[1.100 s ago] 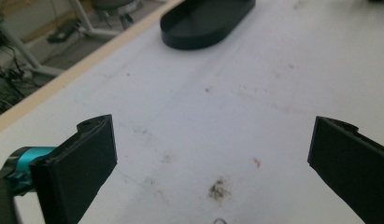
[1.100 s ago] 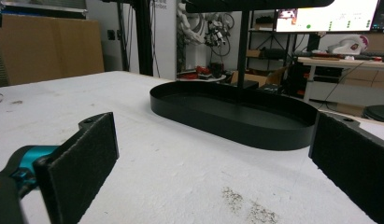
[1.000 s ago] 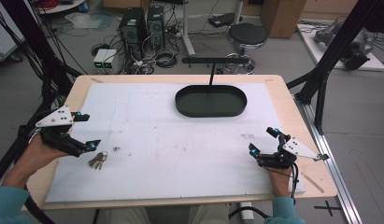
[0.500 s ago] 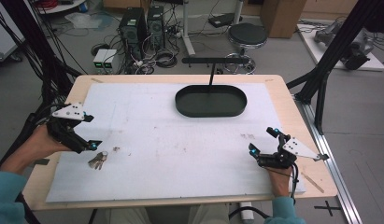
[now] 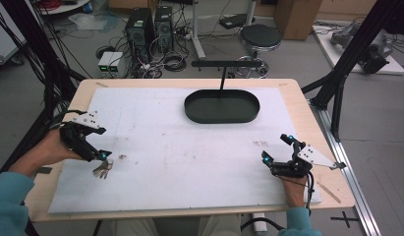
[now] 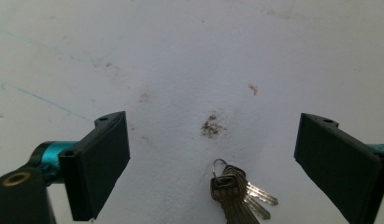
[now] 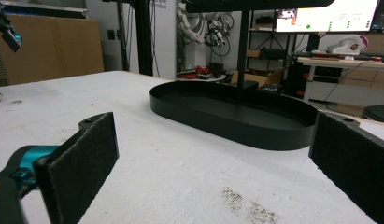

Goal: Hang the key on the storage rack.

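Note:
A bunch of metal keys (image 5: 102, 170) on a ring lies on the white table cover near the left edge. My left gripper (image 5: 103, 157) points down just above and behind the bunch, open. In the left gripper view the keys (image 6: 236, 192) lie low between the two spread jaws of that gripper (image 6: 213, 140), touching neither. My right gripper (image 5: 277, 149) rests low at the right front of the table, open and holding nothing. A black oval tray (image 5: 221, 106) sits at the back centre. In the right gripper view the tray (image 7: 236, 112) lies ahead of my right gripper (image 7: 213, 140).
A thin black post with a crossbar (image 5: 223, 73) rises from behind the tray. The white cover (image 5: 189, 147) carries small dark smudges (image 6: 211, 126). Black frame legs (image 5: 344, 64) stand off the table's right side. Computers and cables lie on the floor beyond.
My left gripper has shifted right and tipped down over the keys. The right gripper and the keys have not moved.

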A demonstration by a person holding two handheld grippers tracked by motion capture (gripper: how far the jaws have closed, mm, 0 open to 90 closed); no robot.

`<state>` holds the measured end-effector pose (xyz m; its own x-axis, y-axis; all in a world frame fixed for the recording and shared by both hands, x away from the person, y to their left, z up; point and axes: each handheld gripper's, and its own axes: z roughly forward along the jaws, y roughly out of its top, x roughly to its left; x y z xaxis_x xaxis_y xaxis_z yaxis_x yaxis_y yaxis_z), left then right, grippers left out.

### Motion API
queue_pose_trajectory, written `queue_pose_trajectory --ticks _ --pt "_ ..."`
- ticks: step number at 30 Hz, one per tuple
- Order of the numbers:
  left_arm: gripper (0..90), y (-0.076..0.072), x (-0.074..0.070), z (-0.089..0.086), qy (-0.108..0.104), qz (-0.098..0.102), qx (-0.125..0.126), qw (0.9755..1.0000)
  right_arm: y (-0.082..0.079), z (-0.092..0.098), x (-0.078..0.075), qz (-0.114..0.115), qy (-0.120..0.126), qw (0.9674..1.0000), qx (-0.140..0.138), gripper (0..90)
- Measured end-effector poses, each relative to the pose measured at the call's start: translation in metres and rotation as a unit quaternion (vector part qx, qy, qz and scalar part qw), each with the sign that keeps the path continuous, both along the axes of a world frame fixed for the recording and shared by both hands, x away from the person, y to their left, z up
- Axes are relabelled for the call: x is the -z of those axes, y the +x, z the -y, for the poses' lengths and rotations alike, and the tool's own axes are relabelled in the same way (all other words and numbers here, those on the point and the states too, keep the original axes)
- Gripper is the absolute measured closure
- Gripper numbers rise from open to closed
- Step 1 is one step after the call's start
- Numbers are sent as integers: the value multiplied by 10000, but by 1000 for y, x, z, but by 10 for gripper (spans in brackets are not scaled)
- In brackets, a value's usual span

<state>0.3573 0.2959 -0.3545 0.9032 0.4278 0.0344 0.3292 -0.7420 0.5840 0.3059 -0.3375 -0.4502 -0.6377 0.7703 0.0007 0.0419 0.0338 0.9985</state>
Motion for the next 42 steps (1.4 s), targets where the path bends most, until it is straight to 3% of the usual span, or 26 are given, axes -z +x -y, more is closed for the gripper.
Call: queue_pose_trajectory --ticks 14,16,19,23,30,42 --pt "137 12 17 8 370 -417 43 9984 0 0 0 3 -12 10000 9 6" --pt "152 14 20 8 497 -506 64 9975 0 0 0 -2 0 10000 8 6" --pt "162 14 22 9 496 -563 57 9972 0 0 0 -18 -6 10000 5 6" --pt "181 16 25 9 665 -658 123 9955 0 0 0 -20 -4 10000 5 6" --pt "224 17 30 10 763 -812 44 9938 0 0 0 1 -10 10000 11 6" --pt "288 23 34 12 1143 -1049 128 9878 0 0 0 40 -4 10000 32 6"
